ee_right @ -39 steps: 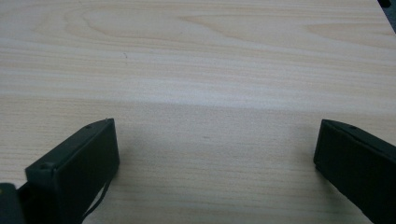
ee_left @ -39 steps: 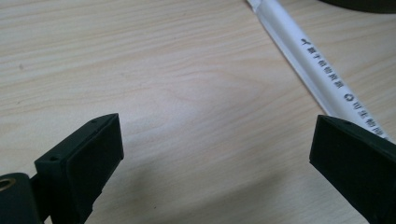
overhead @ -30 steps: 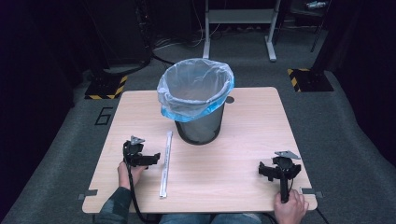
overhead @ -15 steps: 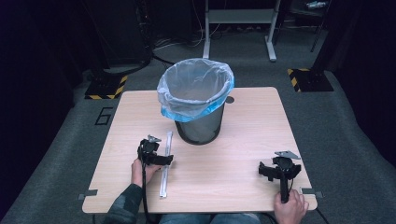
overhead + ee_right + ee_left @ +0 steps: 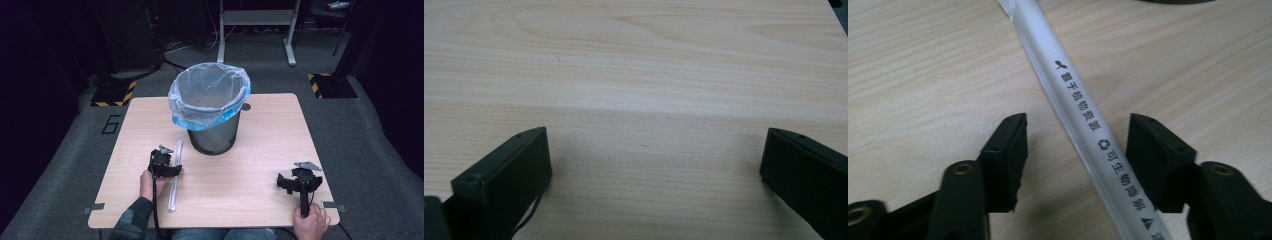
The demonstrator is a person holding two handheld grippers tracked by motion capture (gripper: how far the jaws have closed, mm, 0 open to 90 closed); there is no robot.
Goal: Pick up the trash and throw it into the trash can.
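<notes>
High view: the left tool [image 5: 166, 162] sits low over a long paper-wrapped straw [image 5: 175, 175] lying on the wooden table [image 5: 270, 150], just in front of a mesh waste bin [image 5: 212, 132] lined with a clear and blue bag. The right tool [image 5: 299, 181] rests near the table's right front corner, well apart from the straw.
Left gripper view: jaws part open, one on each side of the wrapped straw [image 5: 1083, 115], neither visibly pressing it; the straw runs diagonally between them, flat on the table.
Right gripper view: jaws spread wide over bare table, holding nothing.
Step in hand: likely lining up a grasp on the straw.
Next move: probably closing the left jaws squarely on the thin wrapper, then lifting; the bin seems the likely destination.
</notes>
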